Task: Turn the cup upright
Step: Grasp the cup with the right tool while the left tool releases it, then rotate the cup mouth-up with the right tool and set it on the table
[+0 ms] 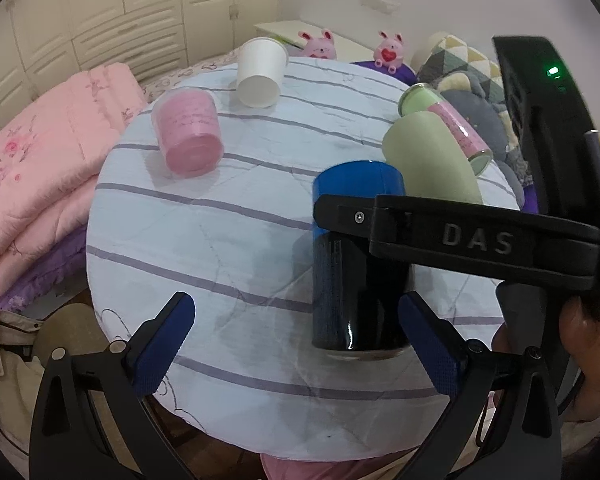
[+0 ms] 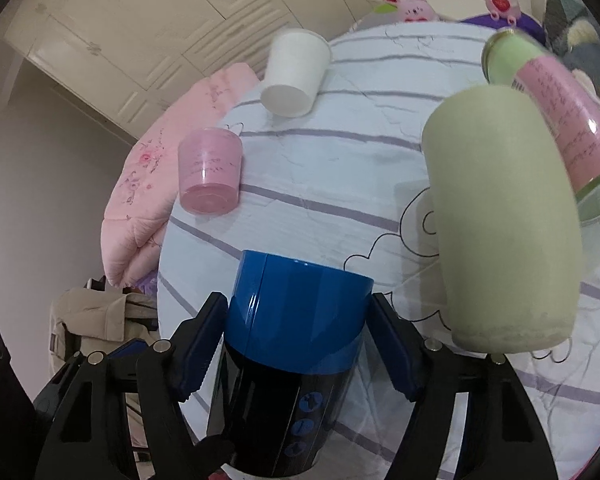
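A blue and black cup (image 1: 358, 256) lies on the round striped table (image 1: 228, 232). My right gripper (image 2: 296, 344) has a finger on each side of it (image 2: 300, 320), and its arm crosses above the cup in the left wrist view. My left gripper (image 1: 296, 340) is open and empty, low over the table's near edge, its right finger (image 1: 428, 344) next to the cup's black end. Whether the right pads press the cup I cannot tell.
A pink cup (image 1: 188, 132), a white cup (image 1: 260, 72), a pale green cup (image 1: 432, 156) and a pink-labelled green cup (image 1: 448, 120) sit on the table. Folded pink quilts (image 1: 40, 184) lie left. Plush toys (image 1: 388, 48) sit behind.
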A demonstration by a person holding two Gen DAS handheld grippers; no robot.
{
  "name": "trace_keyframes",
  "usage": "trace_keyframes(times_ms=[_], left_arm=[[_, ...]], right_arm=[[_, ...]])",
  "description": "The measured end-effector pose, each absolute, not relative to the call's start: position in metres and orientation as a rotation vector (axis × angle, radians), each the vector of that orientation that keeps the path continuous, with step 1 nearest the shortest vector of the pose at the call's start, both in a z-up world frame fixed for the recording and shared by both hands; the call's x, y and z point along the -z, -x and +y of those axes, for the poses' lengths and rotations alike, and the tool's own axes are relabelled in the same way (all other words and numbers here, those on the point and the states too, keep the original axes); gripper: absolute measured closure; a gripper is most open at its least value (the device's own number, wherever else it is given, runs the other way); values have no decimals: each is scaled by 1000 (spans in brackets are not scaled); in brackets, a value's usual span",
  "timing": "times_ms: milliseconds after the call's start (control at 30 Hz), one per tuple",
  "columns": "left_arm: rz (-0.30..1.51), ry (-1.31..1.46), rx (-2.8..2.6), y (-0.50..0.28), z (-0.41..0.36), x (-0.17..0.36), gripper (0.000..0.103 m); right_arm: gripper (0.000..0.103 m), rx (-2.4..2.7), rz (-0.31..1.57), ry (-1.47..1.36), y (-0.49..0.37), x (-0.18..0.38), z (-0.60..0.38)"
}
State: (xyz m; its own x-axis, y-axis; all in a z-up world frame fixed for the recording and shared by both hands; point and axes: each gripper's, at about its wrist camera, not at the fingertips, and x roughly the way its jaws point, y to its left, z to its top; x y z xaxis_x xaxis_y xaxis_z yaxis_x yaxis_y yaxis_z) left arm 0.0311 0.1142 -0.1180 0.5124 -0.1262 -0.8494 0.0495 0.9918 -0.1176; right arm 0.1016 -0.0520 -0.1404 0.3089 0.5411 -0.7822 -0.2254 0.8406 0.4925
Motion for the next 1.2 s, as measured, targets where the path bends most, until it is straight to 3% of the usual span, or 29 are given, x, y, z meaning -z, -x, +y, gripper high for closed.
trace_keyframes(times_ms=[500,967,1067,1200], left_arm=[[975,7,70,-53,78,122,0],[965,15,44,-50,78,128,0],[958,18,51,-48,78,127,0],[950,29,54,-47,80,125,0]], right_arm=[[32,-479,795,36,-85,100,-56],[31,-526,746,171,-66,102,-42],[22,-519,746,163,-63,101,-44],[22,-540,752,141,-60,98,-47]])
